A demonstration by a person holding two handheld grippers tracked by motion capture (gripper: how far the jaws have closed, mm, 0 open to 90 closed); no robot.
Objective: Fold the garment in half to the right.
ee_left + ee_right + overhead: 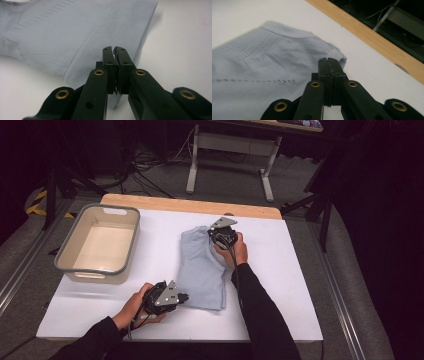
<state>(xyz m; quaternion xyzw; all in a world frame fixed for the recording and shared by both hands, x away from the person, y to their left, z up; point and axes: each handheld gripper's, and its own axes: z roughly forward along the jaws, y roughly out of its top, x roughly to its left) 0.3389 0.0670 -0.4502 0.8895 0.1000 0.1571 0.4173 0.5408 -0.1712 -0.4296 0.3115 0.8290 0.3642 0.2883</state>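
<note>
Lying folded at middle of white table top (280, 285): pale blue ribbed knit garment (200, 270), flat, in layers. Left gripper (183, 297) at garment's near edge, jaws pinched together on thin fabric edge, cloth visible between pads in left gripper view (115, 72). Right gripper (216, 233) at garment's far corner, jaws clamped tight on corner fabric, seen in right gripper view (328, 67). Grey-rimmed beige plastic tub (75, 247) at table's left, well apart from garment. Light wooden strip (190, 205) along table's far edge.
</note>
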